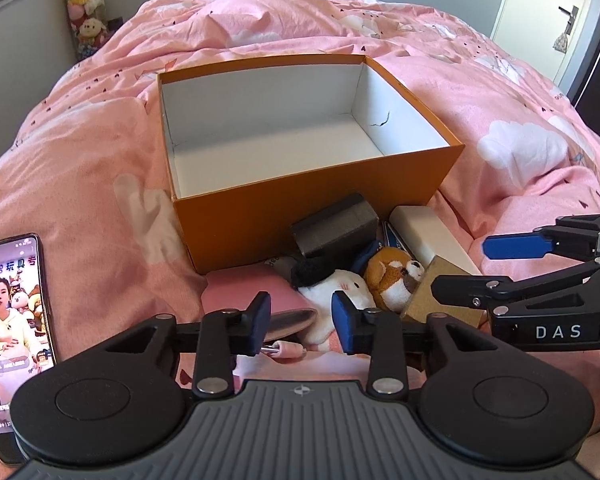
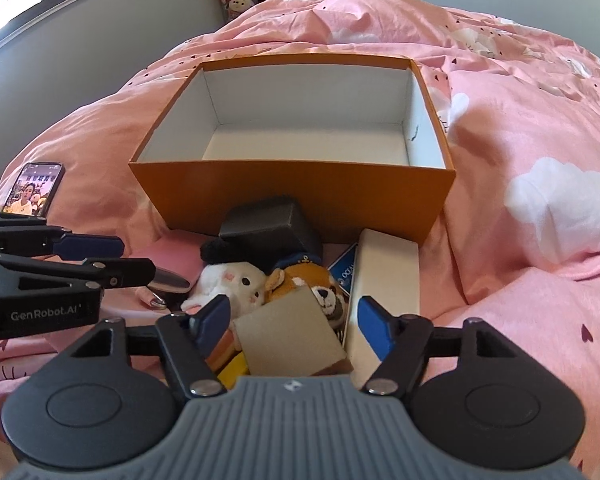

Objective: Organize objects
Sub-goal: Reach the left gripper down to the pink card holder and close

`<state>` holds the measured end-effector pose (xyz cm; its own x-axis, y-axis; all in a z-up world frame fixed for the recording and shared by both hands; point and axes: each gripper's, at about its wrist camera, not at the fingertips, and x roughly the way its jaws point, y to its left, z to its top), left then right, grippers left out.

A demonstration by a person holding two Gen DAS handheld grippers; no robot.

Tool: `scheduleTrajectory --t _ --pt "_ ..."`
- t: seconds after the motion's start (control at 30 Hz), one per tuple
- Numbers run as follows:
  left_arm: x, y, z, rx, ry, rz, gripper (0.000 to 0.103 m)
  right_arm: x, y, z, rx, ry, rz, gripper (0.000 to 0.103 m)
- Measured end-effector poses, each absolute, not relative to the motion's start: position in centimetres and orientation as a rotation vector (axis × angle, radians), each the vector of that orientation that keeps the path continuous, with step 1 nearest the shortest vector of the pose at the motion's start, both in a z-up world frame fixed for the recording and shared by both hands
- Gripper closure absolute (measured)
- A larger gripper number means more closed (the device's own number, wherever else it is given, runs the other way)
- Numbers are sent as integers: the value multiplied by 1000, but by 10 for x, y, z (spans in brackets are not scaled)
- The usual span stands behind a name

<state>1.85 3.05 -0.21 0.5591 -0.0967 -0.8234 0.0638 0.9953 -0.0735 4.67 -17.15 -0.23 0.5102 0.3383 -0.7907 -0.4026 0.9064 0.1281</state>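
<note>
A phone [image 1: 14,320] lies at the left on the pink bed [image 1: 100,152]. The left tool [image 1: 302,322] hangs open over the white plush [image 1: 340,284] — gripping nothing. The orange box [image 1: 300,216] stands just behind the pile. The right tool [image 2: 294,322], jaws apart, straddles a cardboard block [image 2: 288,332] without pressing it.

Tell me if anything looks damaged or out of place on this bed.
The orange box has a small dark crack in its white lining on the inner right wall. It is empty, while the toys and small boxes lie jumbled against its near side. A phone lies on the blanket, screen lit.
</note>
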Motion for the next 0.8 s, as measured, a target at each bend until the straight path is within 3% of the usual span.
scheduleTrajectory --t 0.2,0.27,0.43,0.8 --pt "39 59 -12 -85 1062 -37 64 74 -154 -3 -58 985 548 51" --pt "46 70 -16 -131 1090 -13 63 82 -146 -6 -55 1008 583 52" --pt "65 84 -35 -219 1163 42 47 100 -125 -18 -99 1048 620 52" --pt "89 110 -77 -464 1295 74 27 119 -95 -43 -189 1111 648 57"
